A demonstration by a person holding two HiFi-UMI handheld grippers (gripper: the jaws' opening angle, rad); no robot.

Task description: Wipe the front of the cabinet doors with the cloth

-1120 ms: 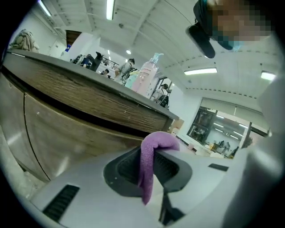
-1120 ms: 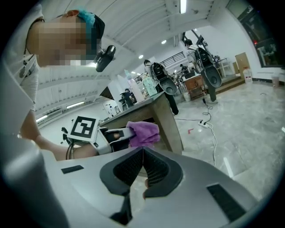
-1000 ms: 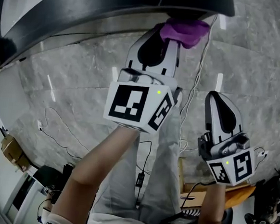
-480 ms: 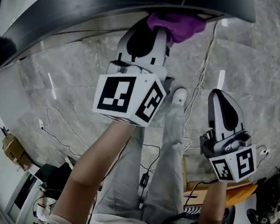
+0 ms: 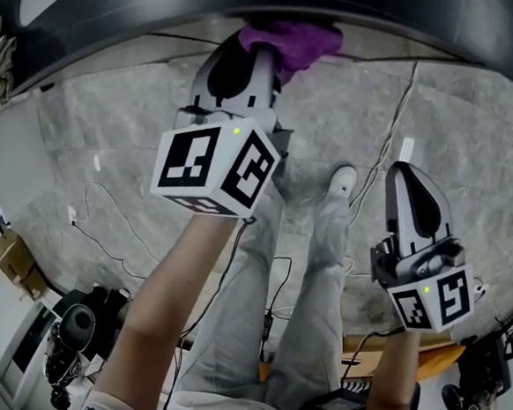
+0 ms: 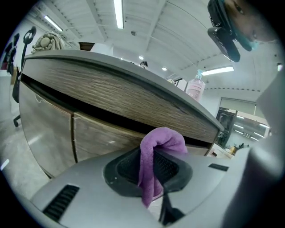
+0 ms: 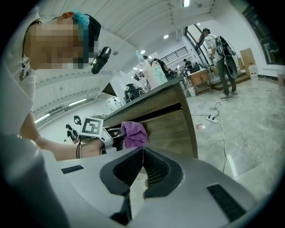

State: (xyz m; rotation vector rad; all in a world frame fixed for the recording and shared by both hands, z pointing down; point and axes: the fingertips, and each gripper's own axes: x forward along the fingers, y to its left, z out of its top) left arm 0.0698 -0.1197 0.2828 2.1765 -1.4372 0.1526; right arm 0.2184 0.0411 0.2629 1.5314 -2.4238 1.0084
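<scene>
Pressing the soft purple cloth [image 5: 292, 36] toward the wood-grain cabinet doors [image 6: 100, 139], the left gripper [image 5: 254, 49] reaches to twelve o'clock in the head view, right under the dark overhanging countertop [image 5: 413, 17]. Its jaws are clamped nearly together on a fold of the cloth. The fold rises between them and flops toward two o'clock in the left gripper view, its bunched end against or just beside the upper edge of the right-hand door; these views do not settle whether it touches. In the right gripper view the cloth sits at ten o'clock against the door face, just below the dark gap under the countertop band. The right gripper [image 5: 409, 181] hangs at four o'clock in the head view, well apart from the cabinet, its ribbed jaws closed tip to tip with nothing between them. I judge a wiping stroke to be in hand on the upper part of one door. Most of the door fronts probably remain to be done, including the left-hand door [image 6: 44, 120] at nine o'clock in the left gripper view. The next move calls for steady pressure into the panel while sweeping sideways or downward. The grip must be firm enough that the cloth doesn't slip free.
</scene>
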